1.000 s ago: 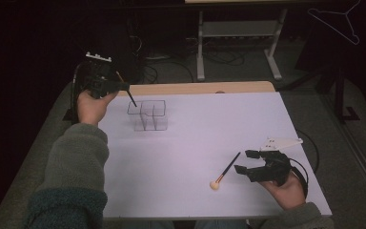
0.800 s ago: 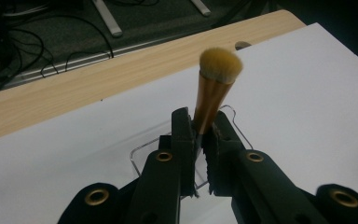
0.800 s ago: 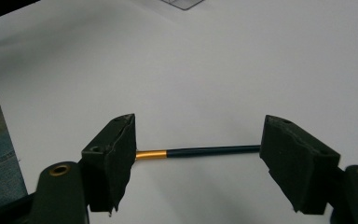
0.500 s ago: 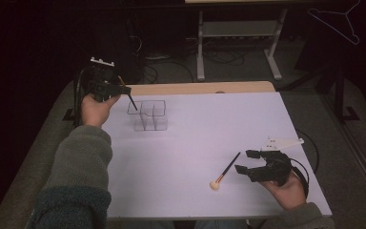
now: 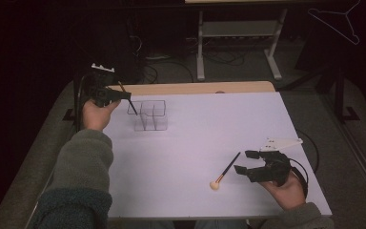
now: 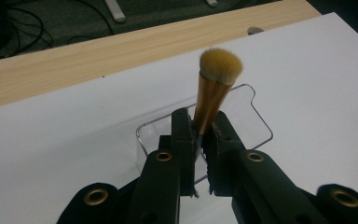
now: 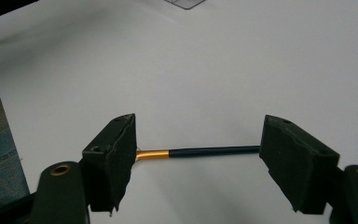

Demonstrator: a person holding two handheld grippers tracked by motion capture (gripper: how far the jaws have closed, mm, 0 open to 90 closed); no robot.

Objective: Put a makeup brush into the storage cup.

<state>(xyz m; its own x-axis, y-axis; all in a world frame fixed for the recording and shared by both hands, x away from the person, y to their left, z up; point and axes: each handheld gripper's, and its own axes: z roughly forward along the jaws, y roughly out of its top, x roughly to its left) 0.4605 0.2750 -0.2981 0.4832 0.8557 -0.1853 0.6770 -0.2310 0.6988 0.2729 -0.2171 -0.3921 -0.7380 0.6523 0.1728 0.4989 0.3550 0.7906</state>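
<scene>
clamping a brush (image 6: 213,93) by its ferrule, the left gripper (image 6: 199,135) holds it bristles-up over the clear organizer (image 5: 148,114), probably so the handle can drop into a compartment. the right gripper (image 5: 246,162) stands wide open, empty, facing a second brush (image 5: 225,171) lying on the white sheet (image 5: 209,133).
</scene>
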